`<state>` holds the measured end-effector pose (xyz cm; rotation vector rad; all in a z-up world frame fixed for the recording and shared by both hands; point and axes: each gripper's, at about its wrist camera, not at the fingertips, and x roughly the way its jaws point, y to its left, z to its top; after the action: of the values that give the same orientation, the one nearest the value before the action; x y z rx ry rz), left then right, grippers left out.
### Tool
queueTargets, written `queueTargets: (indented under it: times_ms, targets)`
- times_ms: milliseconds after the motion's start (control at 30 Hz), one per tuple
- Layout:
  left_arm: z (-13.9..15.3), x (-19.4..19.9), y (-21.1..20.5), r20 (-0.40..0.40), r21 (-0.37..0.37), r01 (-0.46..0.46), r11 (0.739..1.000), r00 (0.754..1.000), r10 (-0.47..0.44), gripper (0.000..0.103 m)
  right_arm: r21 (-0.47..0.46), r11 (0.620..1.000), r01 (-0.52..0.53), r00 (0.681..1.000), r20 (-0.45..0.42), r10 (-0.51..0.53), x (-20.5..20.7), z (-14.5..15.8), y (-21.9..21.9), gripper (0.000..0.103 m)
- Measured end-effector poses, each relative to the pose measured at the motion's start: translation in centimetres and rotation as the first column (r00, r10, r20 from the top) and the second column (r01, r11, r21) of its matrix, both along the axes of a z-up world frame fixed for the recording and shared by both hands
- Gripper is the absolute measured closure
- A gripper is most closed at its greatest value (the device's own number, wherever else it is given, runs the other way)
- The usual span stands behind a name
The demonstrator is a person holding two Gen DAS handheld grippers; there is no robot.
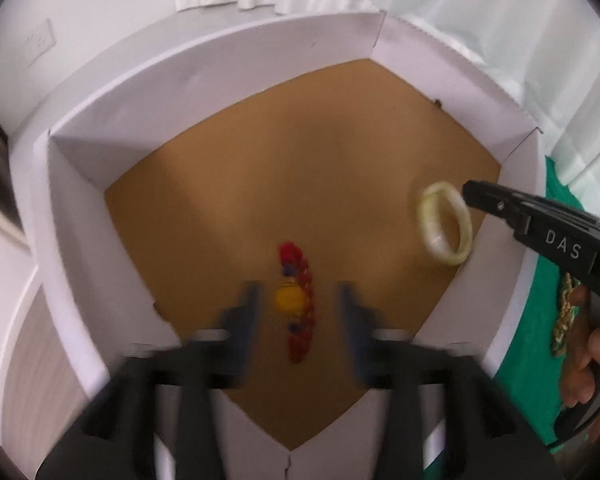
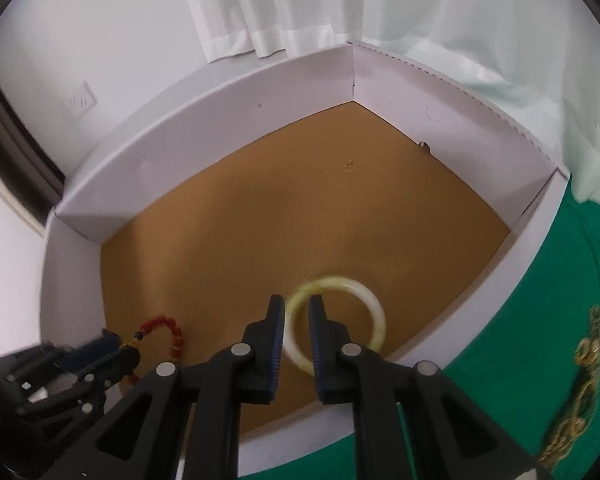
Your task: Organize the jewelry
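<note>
Now both grippers hang over the box [image 2: 204,152]: left gripper [image 1: 298,300] jaws apart, beads [image 1: 298,304] lying loose on the floor between them; right gripper [image 2: 298,312] clenched on the bangle [image 2: 340,316] rim, held low for dropping. Gold chain [image 2: 580,384] waits outside on green cloth [image 2: 520,340].

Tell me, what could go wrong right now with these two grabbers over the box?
The right gripper pinches the pale bangle by its rim only; it might slip and drop hard into the box. The left gripper stands open around the red bead bracelet and could snag it when lifting away.
</note>
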<state>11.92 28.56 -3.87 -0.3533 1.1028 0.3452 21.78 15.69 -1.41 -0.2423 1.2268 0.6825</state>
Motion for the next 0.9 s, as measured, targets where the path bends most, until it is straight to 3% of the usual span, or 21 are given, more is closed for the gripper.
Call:
queueTargets:
  times_ms: [100, 233, 433, 667, 833, 900]
  targets:
    - [0.2, -0.3, -0.8, -0.012, 0.026, 0.047, 0.999, 0.999, -0.047, 0.044, -0.029, 0.999, -0.038, 0.999, 0.021, 0.038, -0.3, -0.1, 0.5, 0.091]
    - [-0.2, 0.0, -2.5, -0.075, 0.074, 0.113, 0.991, 0.991, -0.108, 0.034, -0.034, 0.998, -0.06, 0.998, 0.025, 0.061, -0.4, -0.1, 0.6, 0.091]
    - [-0.2, -0.1, -3.1, -0.102, 0.047, 0.121, 0.992, 0.988, -0.116, 0.034, -0.01, 0.999, -0.043, 0.999, 0.012, 0.043, 0.0, 0.0, -0.4, 0.092]
    - [0.4, -1.5, -4.4, -0.097, 0.031, 0.119, 0.992, 0.989, -0.116, 0.033, 0.018, 1.0, -0.022, 1.0, -0.011, 0.022, -0.3, 0.5, -2.5, 0.093]
    - [1.1, -2.0, -4.6, -0.062, 0.029, 0.129, 0.991, 0.99, -0.127, 0.033, -0.005, 1.0, -0.008, 0.999, 0.05, 0.008, -1.5, 1.1, -3.9, 0.092]
    - [1.6, -2.2, -4.3, -0.031, 0.02, 0.126, 0.992, 0.992, -0.125, 0.03, 0.036, 0.999, 0.008, 0.998, 0.066, -0.011, -1.9, 1.5, -4.6, 0.09]
